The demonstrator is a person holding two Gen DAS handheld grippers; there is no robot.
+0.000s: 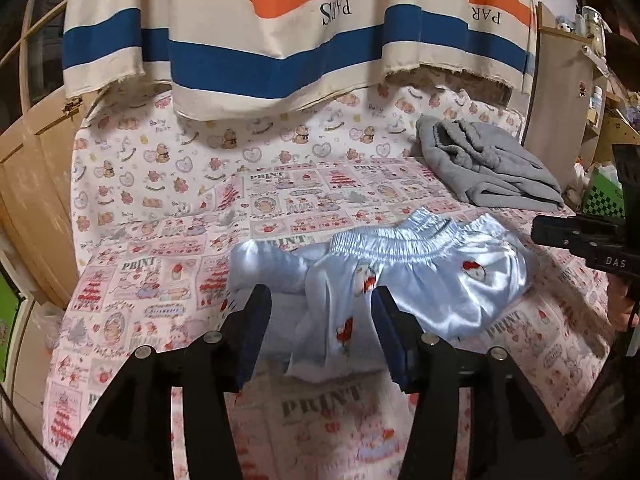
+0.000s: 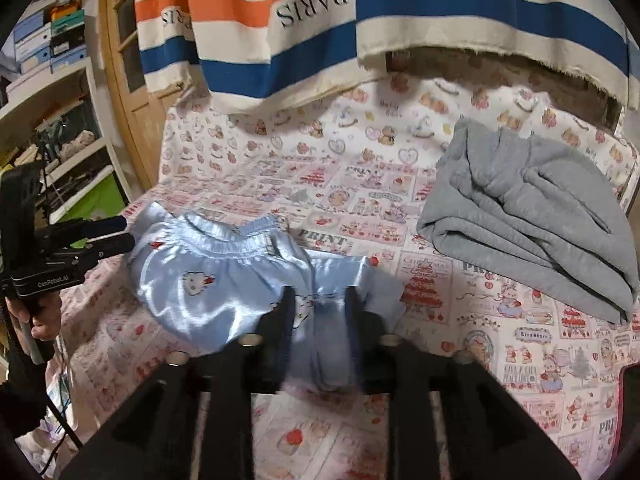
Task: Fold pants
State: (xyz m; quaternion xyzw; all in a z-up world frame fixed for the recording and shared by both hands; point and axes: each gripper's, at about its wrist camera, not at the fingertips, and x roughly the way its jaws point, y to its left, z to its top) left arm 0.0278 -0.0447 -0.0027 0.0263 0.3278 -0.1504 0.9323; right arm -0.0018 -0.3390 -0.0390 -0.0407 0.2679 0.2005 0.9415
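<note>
Two garments lie on the printed bed sheet: the light blue satin pants near the front edge, and a grey garment folded into a loose stack well apart from them toward the back right, which looks already dealt with. The pants are bunched, not flat. Their elastic waistband runs across the far side, the seat spreads out shiny below it, and the legs gather in a crumpled heap toward the near edge.

The left gripper has its fingers spread wide on either side of the leg fabric in its own view; cloth sits between them, but nothing looks pinched. The right gripper shows a narrower gap with blue fabric filling it, yet the motion blur there means I cannot tell whether it has truly closed on the cloth.

Judging by this, folding of the blue pair is barely begun: the legs need to be drawn out and laid together, then the length doubled toward the waistband, with no neat crease made yet
</note>
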